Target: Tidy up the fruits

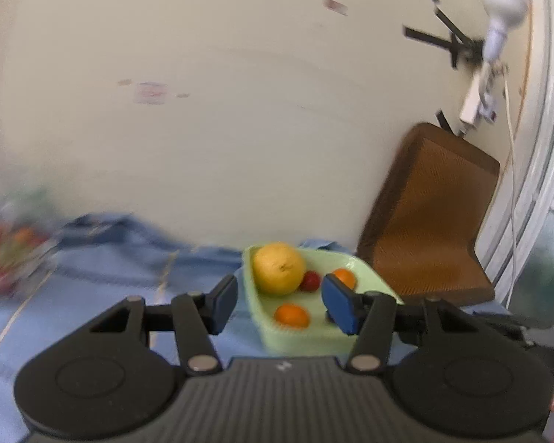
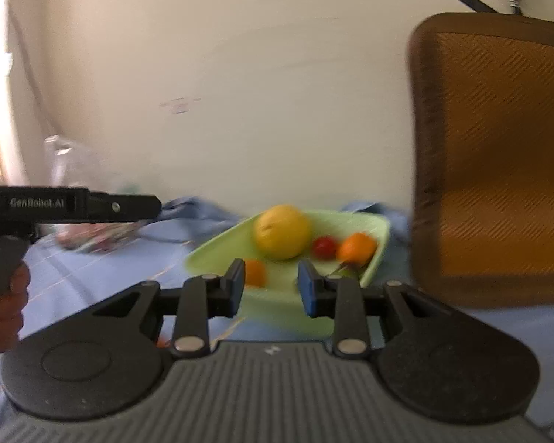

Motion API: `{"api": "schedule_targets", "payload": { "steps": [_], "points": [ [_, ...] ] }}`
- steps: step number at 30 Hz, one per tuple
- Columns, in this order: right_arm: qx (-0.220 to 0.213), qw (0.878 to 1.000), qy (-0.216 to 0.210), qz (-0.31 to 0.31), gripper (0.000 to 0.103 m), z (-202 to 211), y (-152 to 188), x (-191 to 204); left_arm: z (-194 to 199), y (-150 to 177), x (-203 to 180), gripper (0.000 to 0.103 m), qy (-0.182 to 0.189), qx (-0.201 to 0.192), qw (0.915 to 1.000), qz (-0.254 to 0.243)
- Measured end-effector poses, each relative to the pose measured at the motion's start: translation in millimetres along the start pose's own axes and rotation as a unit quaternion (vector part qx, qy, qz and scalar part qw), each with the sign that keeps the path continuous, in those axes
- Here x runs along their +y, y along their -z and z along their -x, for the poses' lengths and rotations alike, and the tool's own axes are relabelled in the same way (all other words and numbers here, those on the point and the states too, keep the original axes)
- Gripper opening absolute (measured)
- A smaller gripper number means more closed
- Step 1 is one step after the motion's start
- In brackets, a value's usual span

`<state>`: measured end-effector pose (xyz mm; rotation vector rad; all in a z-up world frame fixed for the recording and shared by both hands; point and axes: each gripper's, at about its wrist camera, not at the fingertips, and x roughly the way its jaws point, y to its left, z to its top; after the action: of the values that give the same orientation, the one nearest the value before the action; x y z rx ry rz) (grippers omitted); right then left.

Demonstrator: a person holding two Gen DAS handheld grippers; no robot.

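Note:
A pale green tray point(image 1: 369, 271) on the blue cloth holds a big yellow citrus fruit point(image 1: 279, 267), a small red fruit point(image 1: 310, 281) and two oranges point(image 1: 291, 315) point(image 1: 345, 277). My left gripper point(image 1: 282, 306) hovers at the tray's near left corner, open wide, its blue pads touching nothing. In the right wrist view the same tray point(image 2: 210, 251) lies just ahead with the yellow fruit point(image 2: 282, 230), red fruit point(image 2: 325, 246) and oranges point(image 2: 356, 247) point(image 2: 255, 272). My right gripper point(image 2: 272, 289) stands over the tray's near rim, its jaws a narrow gap apart and empty.
A brown chair point(image 1: 432, 214) point(image 2: 498, 155) stands close on the right of the tray. A blurred clear bag of fruit point(image 1: 7, 254) point(image 2: 92, 236) lies far left on the blue cloth point(image 1: 103, 280). A hand point(image 2: 3, 313) holds the left gripper's body point(image 2: 74, 205).

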<state>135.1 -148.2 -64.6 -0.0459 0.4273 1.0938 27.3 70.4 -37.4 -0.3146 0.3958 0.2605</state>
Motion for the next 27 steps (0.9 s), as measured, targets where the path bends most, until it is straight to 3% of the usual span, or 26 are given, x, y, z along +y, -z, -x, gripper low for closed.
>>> {"api": "schedule_targets", "payload": {
  "steps": [8, 12, 15, 16, 18, 19, 21, 26, 27],
  "points": [
    [0.052, 0.993, -0.068, 0.079, 0.034, 12.2, 33.3, 64.3, 57.2, 69.5, 35.9, 0.050, 0.005, 0.033, 0.9957, 0.086],
    [0.074, 0.987, -0.066, 0.123, 0.034, -3.6, 38.0, 89.0, 65.7, 92.0, 42.1, 0.050, 0.008, 0.045, 0.9941, 0.098],
    [0.075, 0.984, -0.034, 0.161, 0.033, -14.5, 41.7, 99.9, 67.6, 101.4, 46.9, 0.050, 0.012, 0.052, 0.9922, 0.113],
    [0.074, 0.983, -0.028, 0.165, 0.024, -14.4, 40.9, 100.2, 68.5, 102.4, 48.0, 0.050, 0.015, 0.051, 0.9917, 0.117],
    [0.081, 0.985, -0.028, 0.147, 0.022, -11.6, 37.4, 98.3, 72.8, 103.0, 48.4, 0.050, 0.020, 0.045, 0.9922, 0.114],
    [0.082, 0.987, -0.031, 0.135, 0.013, -7.9, 36.6, 96.0, 74.5, 103.5, 47.7, 0.050, 0.022, 0.042, 0.9928, 0.110],
    [0.082, 0.988, -0.032, 0.127, 0.007, 0.5, 37.8, 93.9, 75.6, 105.5, 45.5, 0.050, 0.024, 0.043, 0.9934, 0.103],
    [0.072, 0.986, -0.018, 0.148, 0.012, 11.5, 41.1, 97.7, 74.2, 107.3, 34.0, 0.050, 0.019, 0.040, 0.9965, 0.070],
    [0.071, 0.986, -0.018, 0.147, 0.021, 10.5, 39.6, 99.1, 74.8, 107.8, 31.9, 0.050, 0.018, 0.038, 0.9970, 0.064]
  ]
}}
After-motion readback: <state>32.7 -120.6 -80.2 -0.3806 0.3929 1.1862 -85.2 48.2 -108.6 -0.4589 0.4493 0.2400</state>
